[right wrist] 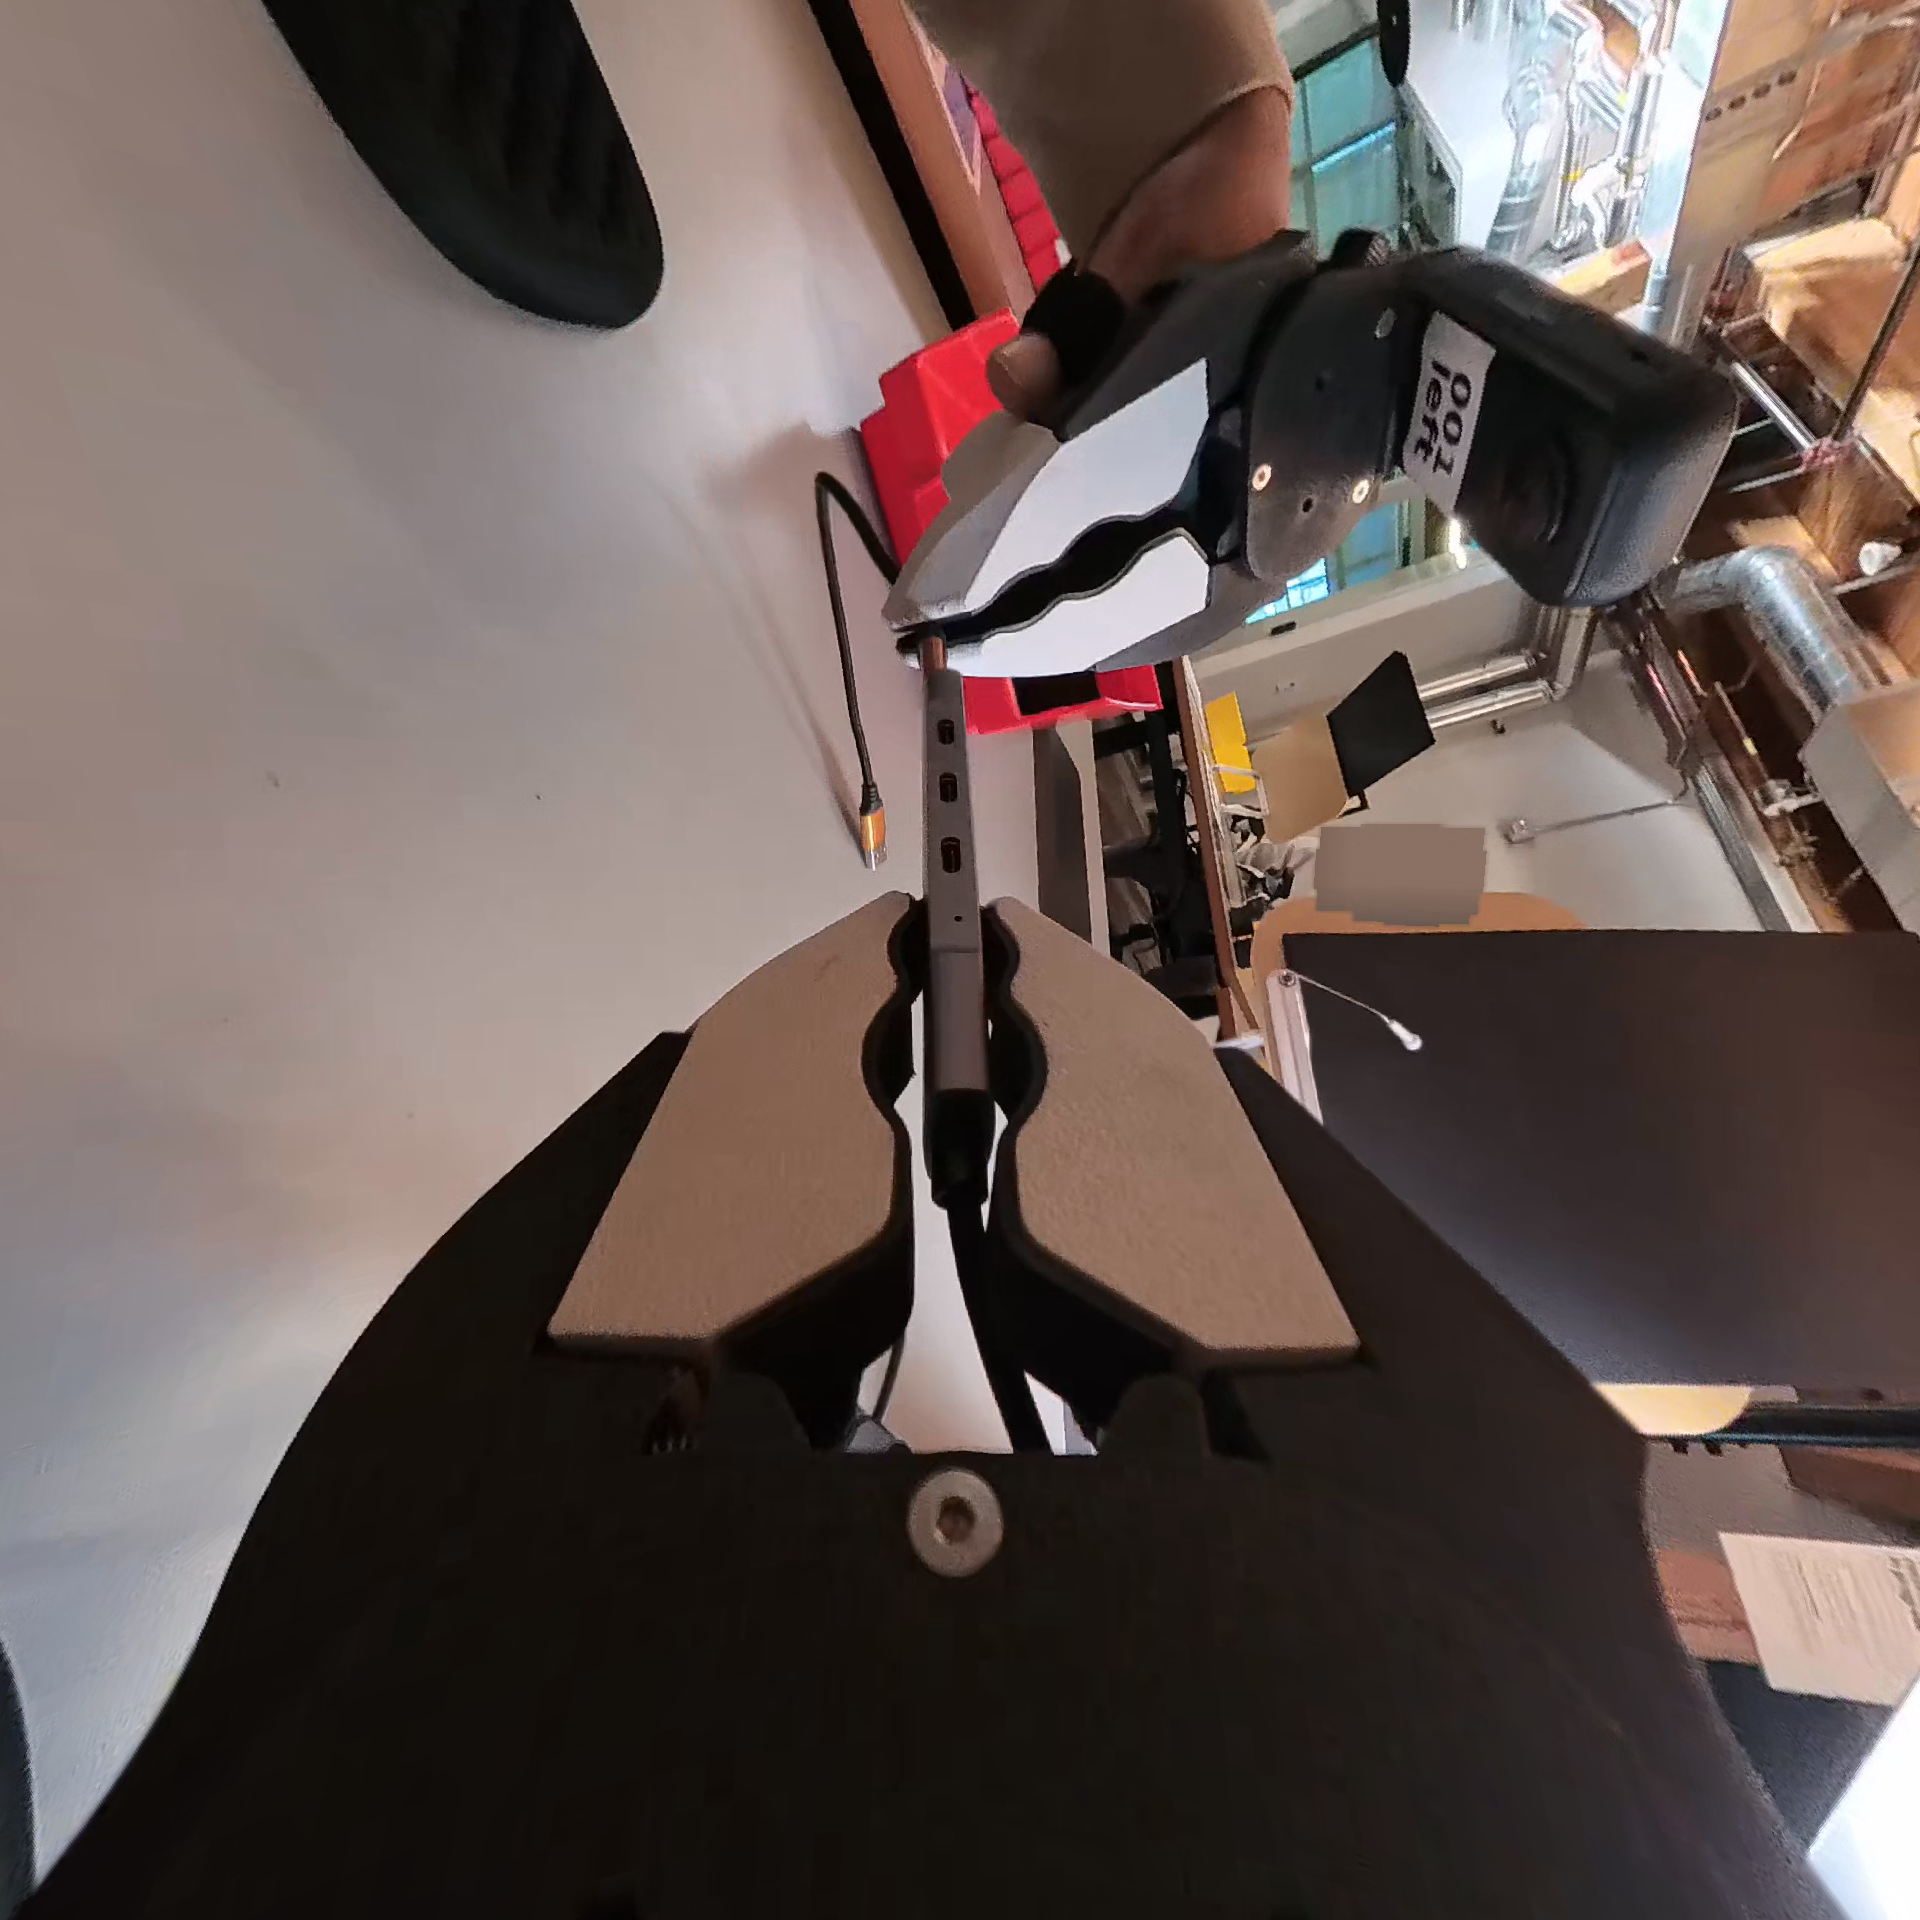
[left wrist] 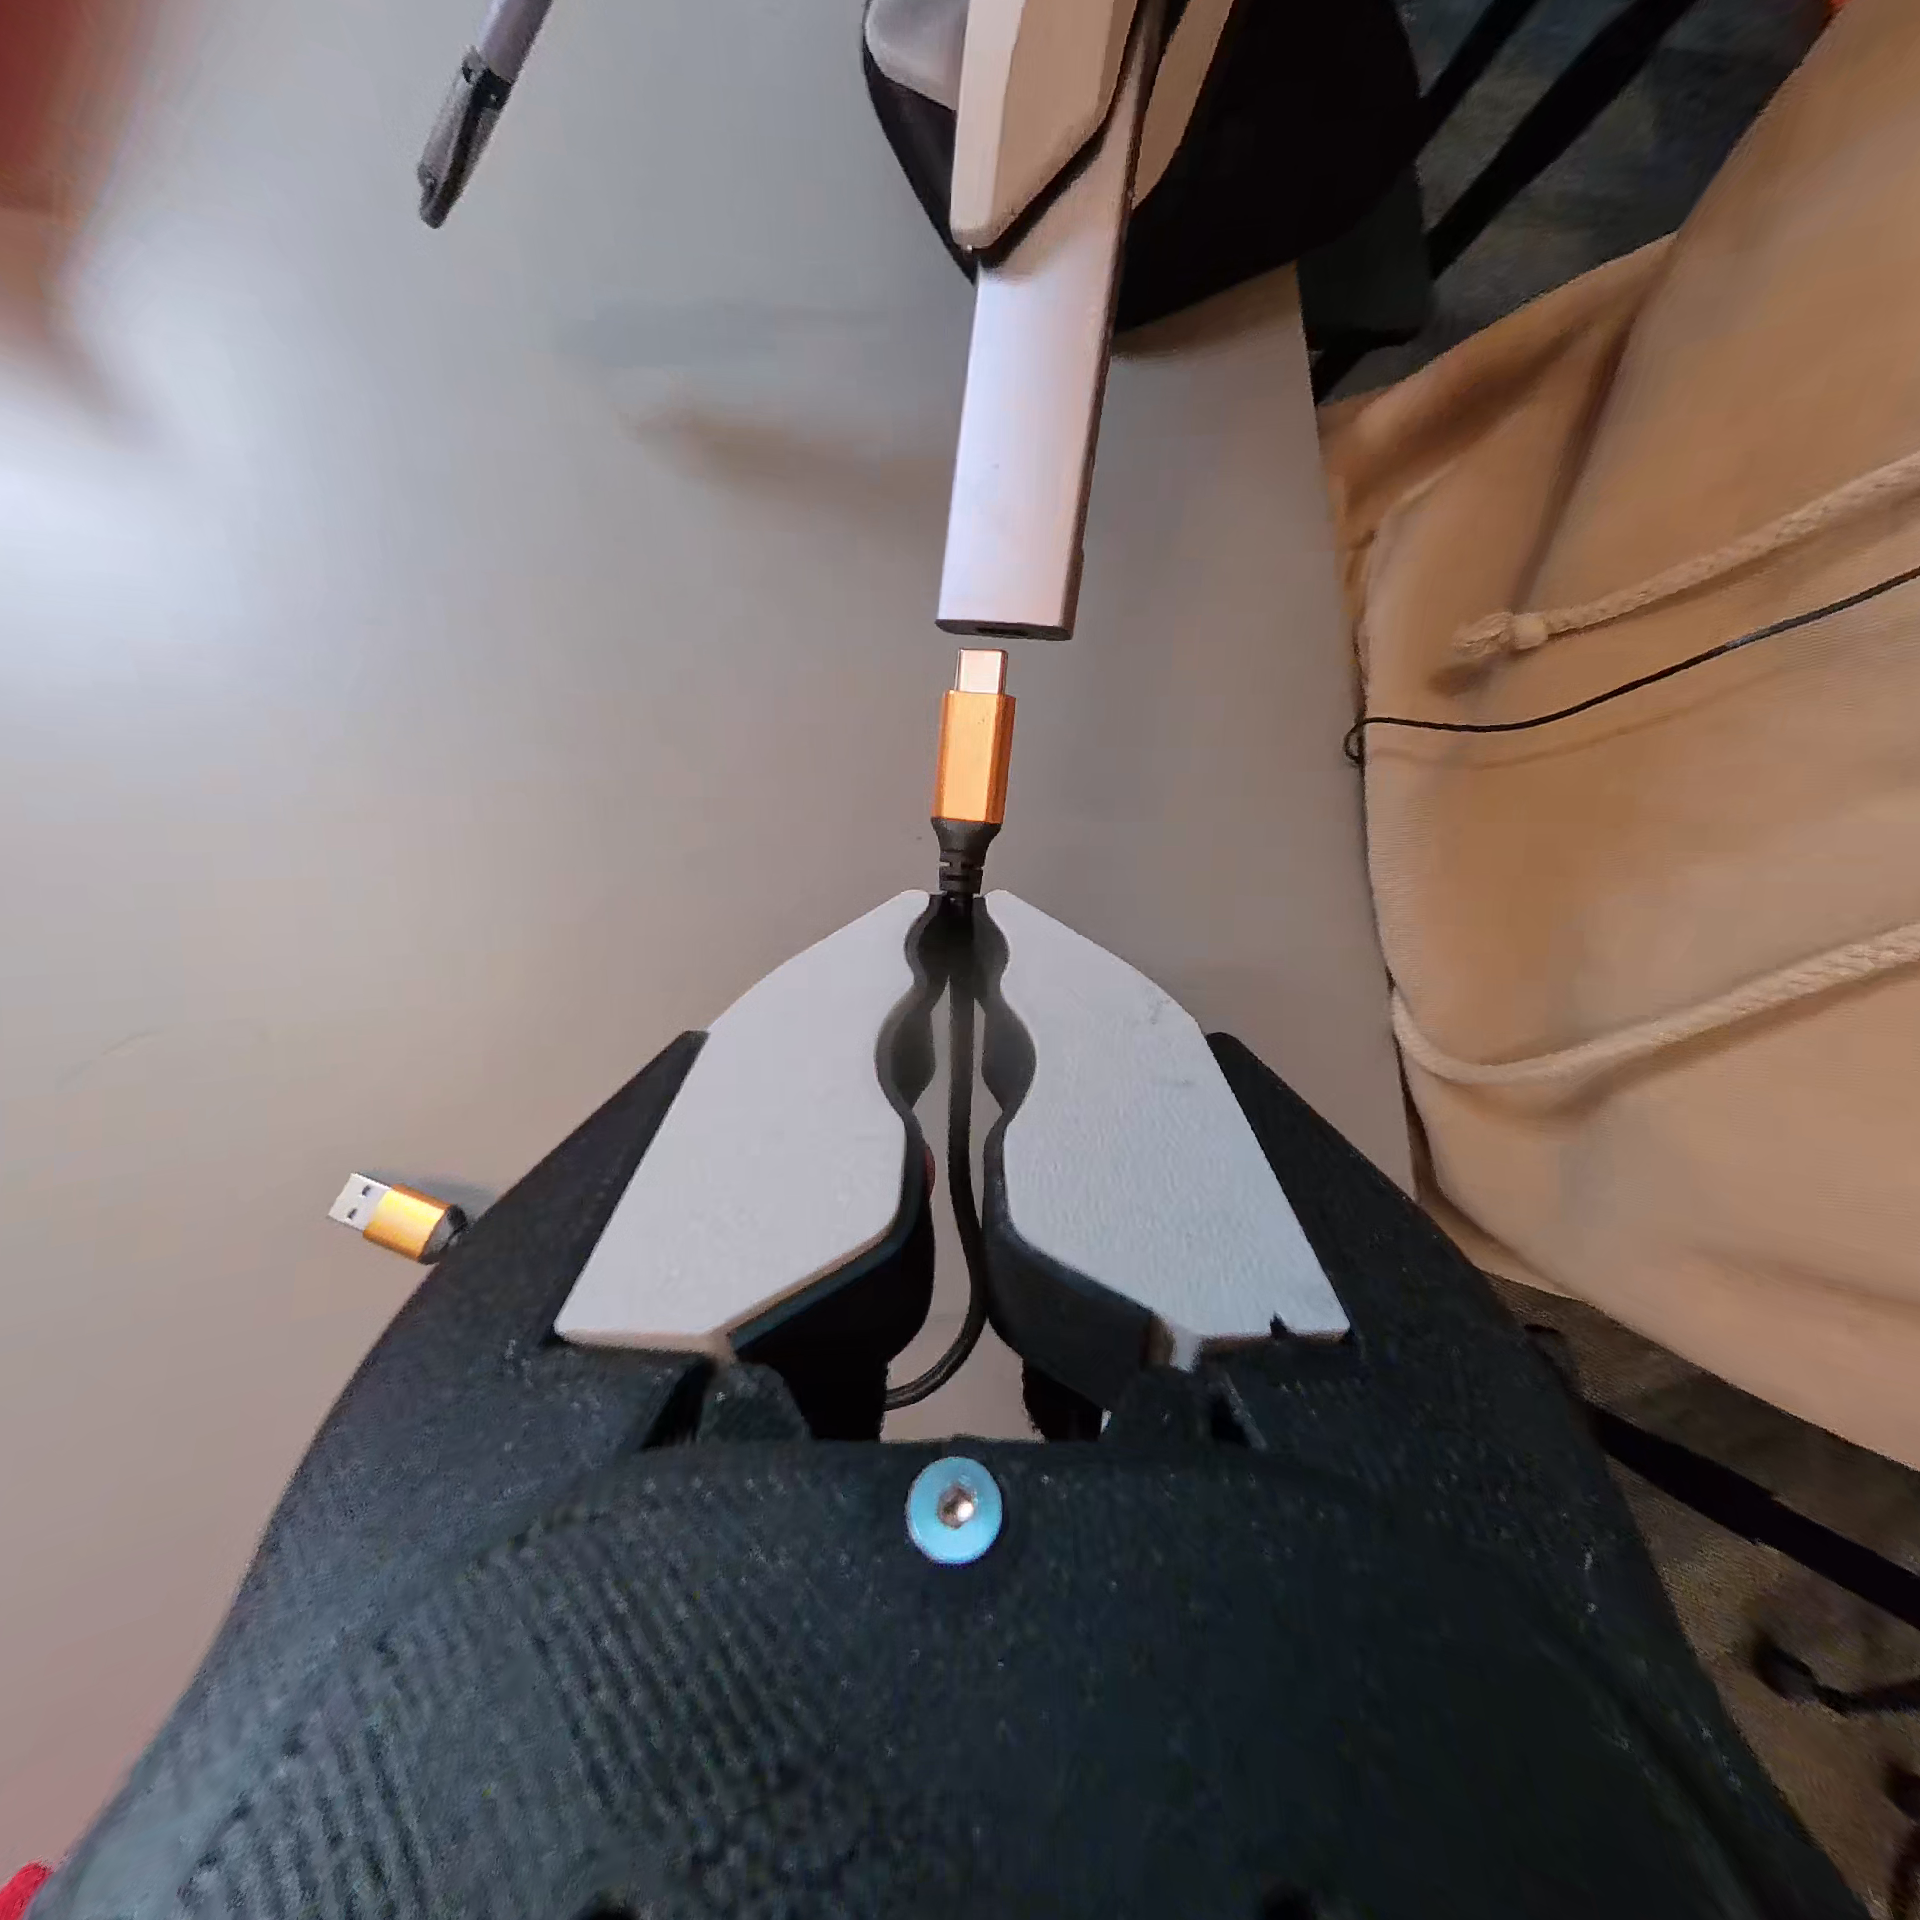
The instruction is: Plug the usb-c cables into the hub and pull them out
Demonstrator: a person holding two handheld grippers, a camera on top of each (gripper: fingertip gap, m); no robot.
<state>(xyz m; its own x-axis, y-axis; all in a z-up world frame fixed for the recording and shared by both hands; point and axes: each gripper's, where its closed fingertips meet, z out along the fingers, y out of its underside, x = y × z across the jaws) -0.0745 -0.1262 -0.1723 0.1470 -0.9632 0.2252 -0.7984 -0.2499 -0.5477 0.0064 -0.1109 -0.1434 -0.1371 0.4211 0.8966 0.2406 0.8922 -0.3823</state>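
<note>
My left gripper (left wrist: 961,896) is shut on the black cord of a usb-c cable just behind its orange plug (left wrist: 975,756). The plug's metal tip sits a small gap below the end port of the grey hub (left wrist: 1023,436), in line with it. My right gripper (right wrist: 945,914) is shut on the hub (right wrist: 951,831) near its cable end and holds it above the white table (right wrist: 364,831). In the right wrist view the left gripper (right wrist: 920,639) meets the hub's far end. The right gripper's fingers (left wrist: 1013,114) hold the hub's top in the left wrist view.
The cable's other orange plug (left wrist: 395,1216) (right wrist: 873,831) hangs free near the table. The hub's own grey plug (left wrist: 462,135) dangles at upper left. A red box (right wrist: 935,416) sits on the table behind. A person in a beige hoodie (left wrist: 1662,831) stands to the right.
</note>
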